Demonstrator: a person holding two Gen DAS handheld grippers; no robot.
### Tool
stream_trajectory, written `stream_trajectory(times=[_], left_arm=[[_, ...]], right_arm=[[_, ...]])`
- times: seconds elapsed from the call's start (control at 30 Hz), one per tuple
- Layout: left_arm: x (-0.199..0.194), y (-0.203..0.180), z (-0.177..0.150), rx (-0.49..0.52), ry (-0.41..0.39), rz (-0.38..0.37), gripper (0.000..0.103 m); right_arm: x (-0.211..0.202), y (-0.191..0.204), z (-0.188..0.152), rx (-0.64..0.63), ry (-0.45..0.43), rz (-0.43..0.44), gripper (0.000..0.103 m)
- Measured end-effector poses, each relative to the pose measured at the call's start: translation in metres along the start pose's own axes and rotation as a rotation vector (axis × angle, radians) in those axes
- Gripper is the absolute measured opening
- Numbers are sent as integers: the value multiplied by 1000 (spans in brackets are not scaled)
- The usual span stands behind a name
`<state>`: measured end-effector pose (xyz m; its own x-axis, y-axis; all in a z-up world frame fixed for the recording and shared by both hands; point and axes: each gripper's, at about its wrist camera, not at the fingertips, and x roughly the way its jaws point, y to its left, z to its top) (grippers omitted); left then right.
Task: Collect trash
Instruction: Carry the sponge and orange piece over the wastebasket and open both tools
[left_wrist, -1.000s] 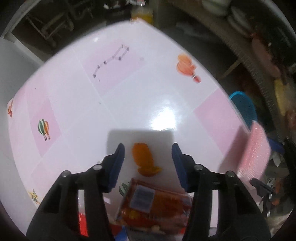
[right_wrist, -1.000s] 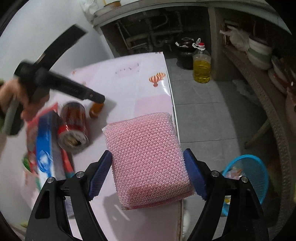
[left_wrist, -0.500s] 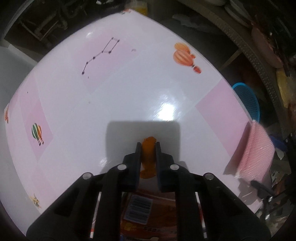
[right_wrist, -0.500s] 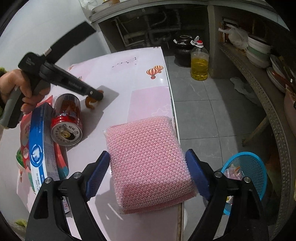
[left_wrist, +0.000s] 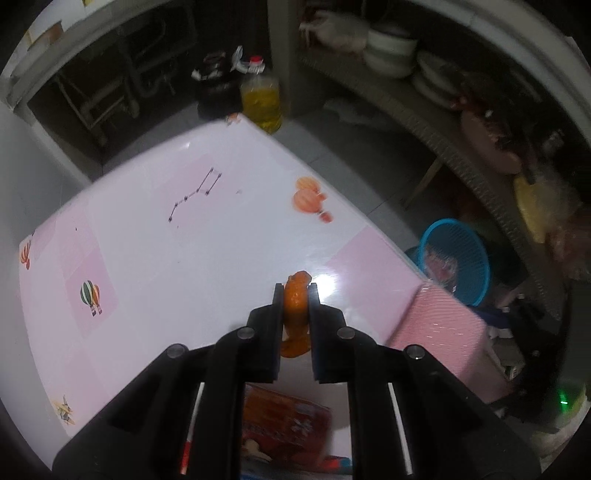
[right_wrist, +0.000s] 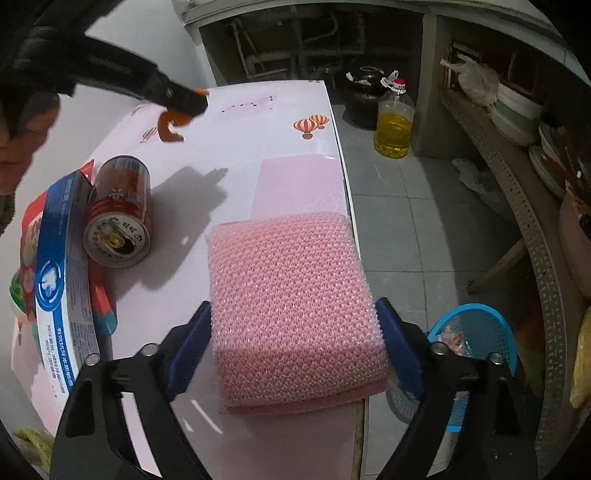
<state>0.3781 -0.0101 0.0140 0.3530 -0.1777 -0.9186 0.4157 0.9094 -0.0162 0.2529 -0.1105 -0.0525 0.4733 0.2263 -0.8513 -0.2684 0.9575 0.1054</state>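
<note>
My left gripper (left_wrist: 297, 291) is shut on a curled orange peel (left_wrist: 295, 308) and holds it clear above the pink and white table (left_wrist: 184, 258). The right wrist view shows that gripper (right_wrist: 184, 99) high at the far left, with the peel (right_wrist: 170, 129) hanging under it. My right gripper (right_wrist: 295, 321) straddles a pink mesh foam pad (right_wrist: 291, 295) lying at the table's right edge. Its jaws are closing, and both blue pads touch the foam's sides. A blue mesh basket (right_wrist: 476, 332) with trash in it stands on the floor to the right, also seen as the basket (left_wrist: 454, 262) beyond the table edge.
A red drink can (right_wrist: 118, 210) lies on its side beside a blue and white box (right_wrist: 62, 277) and red packets (left_wrist: 284, 424) at the table's left. An oil bottle (right_wrist: 393, 125) and a dark jar stand on the floor beyond. A wicker shelf with dishes runs along the right.
My left gripper closed on the orange peel and lifted it off the table. The right gripper stayed around the pink foam pad.
</note>
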Motion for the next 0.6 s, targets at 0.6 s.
stream_trajectory(times=[0.6], left_arm=[[-78, -81, -11, 88, -179, -129, 10]], right_arm=[[-71, -46, -31, 185, -148, 2, 80]])
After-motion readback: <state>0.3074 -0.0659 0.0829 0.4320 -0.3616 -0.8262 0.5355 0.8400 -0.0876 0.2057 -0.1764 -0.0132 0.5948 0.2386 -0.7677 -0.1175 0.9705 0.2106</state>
